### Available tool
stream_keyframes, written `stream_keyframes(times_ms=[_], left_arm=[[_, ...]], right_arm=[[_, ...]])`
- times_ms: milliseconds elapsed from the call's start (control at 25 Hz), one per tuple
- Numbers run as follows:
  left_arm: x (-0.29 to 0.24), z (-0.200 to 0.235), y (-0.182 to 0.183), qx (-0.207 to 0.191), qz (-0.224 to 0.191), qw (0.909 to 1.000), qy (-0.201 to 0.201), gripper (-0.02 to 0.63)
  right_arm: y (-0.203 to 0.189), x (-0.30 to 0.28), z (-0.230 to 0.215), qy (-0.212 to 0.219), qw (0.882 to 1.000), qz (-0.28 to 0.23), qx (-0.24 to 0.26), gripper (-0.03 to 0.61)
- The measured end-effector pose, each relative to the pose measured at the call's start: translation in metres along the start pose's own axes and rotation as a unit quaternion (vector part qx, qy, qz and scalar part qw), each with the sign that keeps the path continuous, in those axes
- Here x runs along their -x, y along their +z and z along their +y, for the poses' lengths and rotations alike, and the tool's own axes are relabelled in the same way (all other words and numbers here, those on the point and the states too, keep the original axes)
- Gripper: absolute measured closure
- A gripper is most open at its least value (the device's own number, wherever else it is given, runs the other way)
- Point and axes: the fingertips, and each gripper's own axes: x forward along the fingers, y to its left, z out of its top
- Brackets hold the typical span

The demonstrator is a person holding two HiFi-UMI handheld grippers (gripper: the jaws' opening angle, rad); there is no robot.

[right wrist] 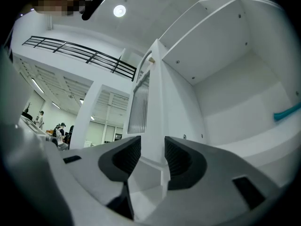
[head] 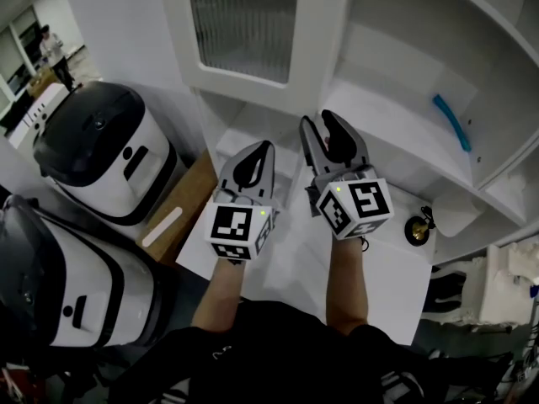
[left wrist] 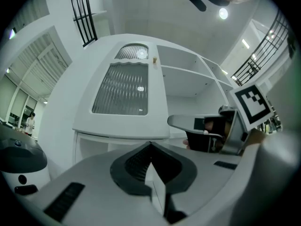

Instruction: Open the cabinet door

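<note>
The white cabinet door (head: 244,23) with a ribbed glass pane stands swung outward, and the shelves (head: 396,99) beside it are exposed. My right gripper (head: 322,123) is open just below the door's lower corner. In the right gripper view the door's edge (right wrist: 154,93) shows through the gap between the right gripper's (right wrist: 151,145) dark pads, which do not touch it. My left gripper (head: 264,148) is shut with nothing in it, to the left of the right one and below the door (left wrist: 122,88). In the left gripper view the left gripper's (left wrist: 150,147) jaws meet, and the right gripper (left wrist: 207,131) is at the right.
Two white-and-black appliances (head: 101,154) (head: 59,284) stand at the left beside a brown board (head: 181,209). A blue object (head: 452,122) lies on a cabinet shelf. A small gold-and-black item (head: 418,228) sits on the white surface (head: 379,284) at the right. A person (head: 50,49) stands far off.
</note>
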Motion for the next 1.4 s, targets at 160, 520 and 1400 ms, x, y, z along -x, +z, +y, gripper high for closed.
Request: stream_keyframes(times_ms=[160,520,1400], left_arm=[[-0.003,0.005,0.003,-0.006,0.001,1.0000,0.008,0.603],[-0.003,0.016,-0.005,-0.008,0.011,0.9997,0.019,0.603],[0.015,0.018,-0.002,0.015,-0.008,0.9998,-0.004,0.603]], right_arm=[[0.000,-0.009,-0.008,-0.032,0.999,0.005,-0.003,0.421],[-0.006,-0.023,-0.010,-0.050,0.999,0.012,-0.004,0.390],[0.000,0.005,0.013,0.042,0.998,-0.044,-0.025,0.477]])
